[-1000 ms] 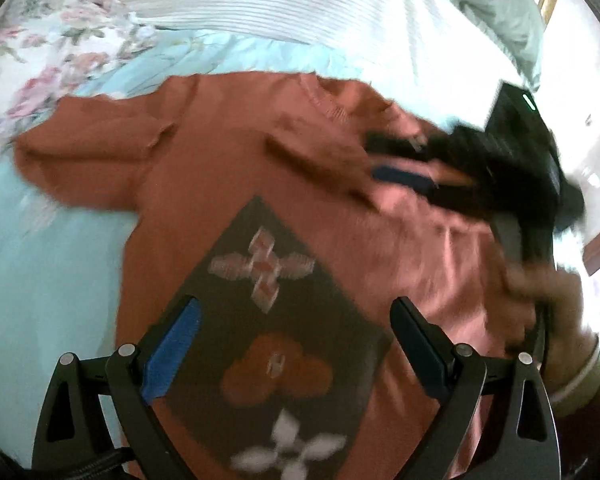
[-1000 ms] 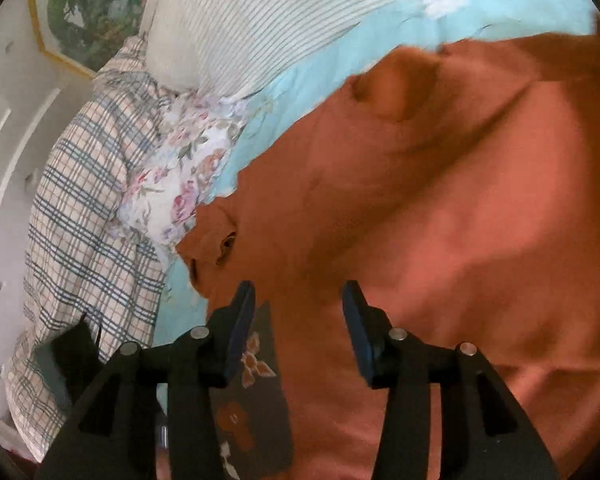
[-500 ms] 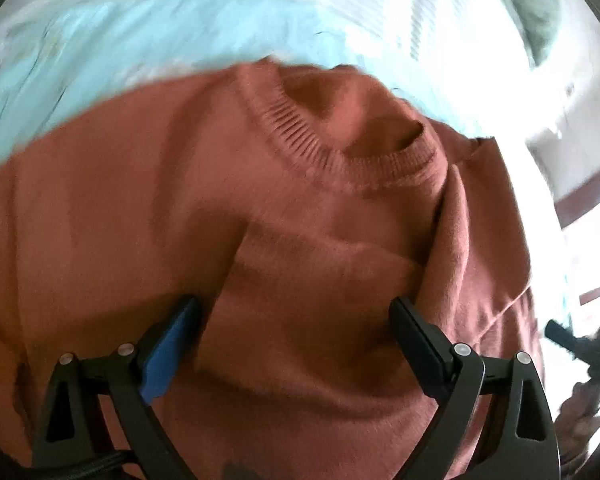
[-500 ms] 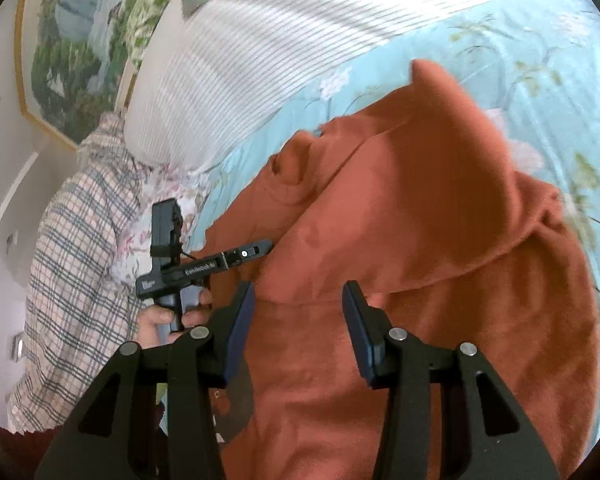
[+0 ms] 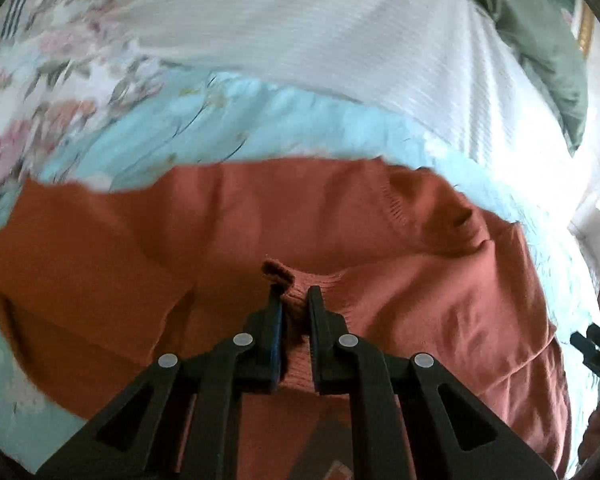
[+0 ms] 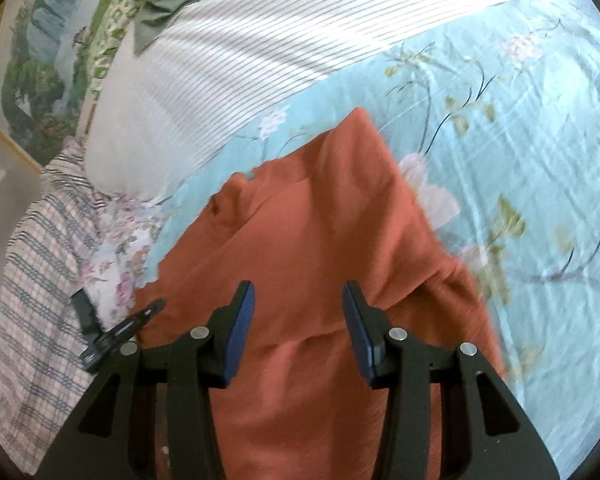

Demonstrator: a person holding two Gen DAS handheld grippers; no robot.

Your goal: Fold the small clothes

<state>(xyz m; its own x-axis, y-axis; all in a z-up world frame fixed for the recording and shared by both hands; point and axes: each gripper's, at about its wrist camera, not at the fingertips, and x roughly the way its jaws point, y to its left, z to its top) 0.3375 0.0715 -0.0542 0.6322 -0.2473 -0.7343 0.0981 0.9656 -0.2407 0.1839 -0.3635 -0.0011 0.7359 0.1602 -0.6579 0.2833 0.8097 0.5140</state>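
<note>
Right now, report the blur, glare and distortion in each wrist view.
Left wrist view: floral bedding smeared by motion blur, glare blown out at the right edge, fisheye bending the striped pillow. Right wrist view: sharper, orange sweater edge slightly blurred, dark vignette corners.

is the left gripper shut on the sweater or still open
Shut on it: the left gripper has just been closing, and a bunched ribbed fold of the orange sweater is pinched between its jaws.

sweater (image 5: 440, 300) rust-orange | sheet (image 6: 520, 140) lt blue w/ floral | pillow (image 6: 220, 80) white w/ thin stripes
</note>
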